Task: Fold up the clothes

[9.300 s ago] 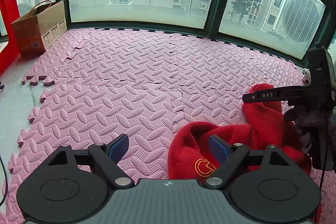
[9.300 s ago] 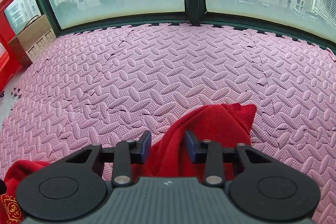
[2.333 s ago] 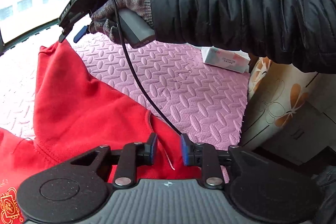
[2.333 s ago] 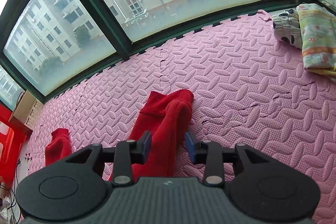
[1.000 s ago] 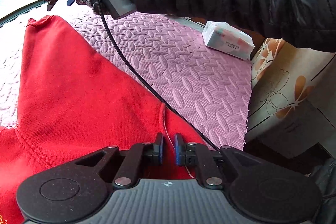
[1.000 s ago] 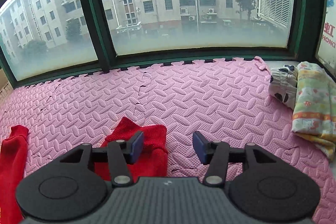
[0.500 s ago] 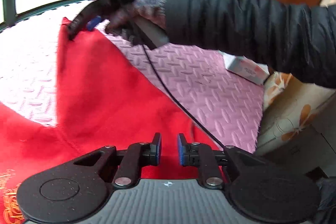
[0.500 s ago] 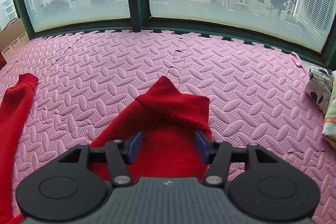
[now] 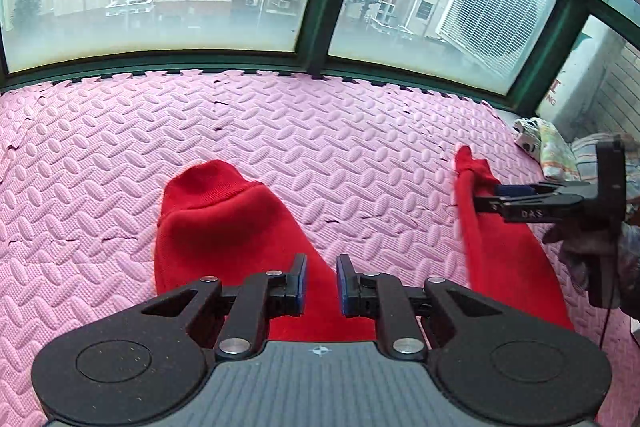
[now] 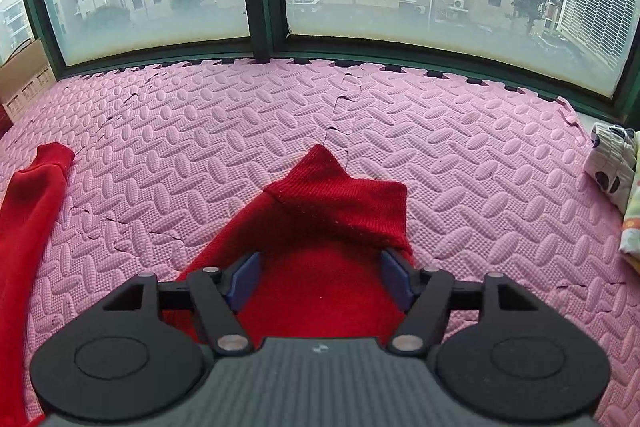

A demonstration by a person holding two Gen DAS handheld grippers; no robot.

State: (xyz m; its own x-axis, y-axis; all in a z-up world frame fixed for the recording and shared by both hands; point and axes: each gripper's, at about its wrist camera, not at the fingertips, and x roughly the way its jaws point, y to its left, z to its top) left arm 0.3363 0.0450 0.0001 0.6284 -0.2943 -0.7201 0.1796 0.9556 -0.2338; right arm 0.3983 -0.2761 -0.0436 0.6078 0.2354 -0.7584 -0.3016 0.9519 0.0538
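Left wrist view shows a red garment [image 9: 224, 227] spread on the pink foam mat [image 9: 320, 131], one sleeve reaching toward the window. Its other sleeve [image 10: 340, 195] lies between the widely parted fingers of the right gripper [image 10: 320, 279]. The left gripper [image 9: 319, 285] hovers over red cloth, jaws narrowly apart; whether they pinch any I cannot tell. Folded patterned cloths [image 10: 616, 171] sit at the mat's right edge.

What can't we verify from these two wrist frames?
- Red knit sweater body: hidden in both views behind the gripper housings.
- Left gripper: fingers nearly closed; whether they pinch fabric isn't clear.
- Folded patterned cloths: cut off by the right edge.
- Brown cardboard box: cut by the left edge, print too small.
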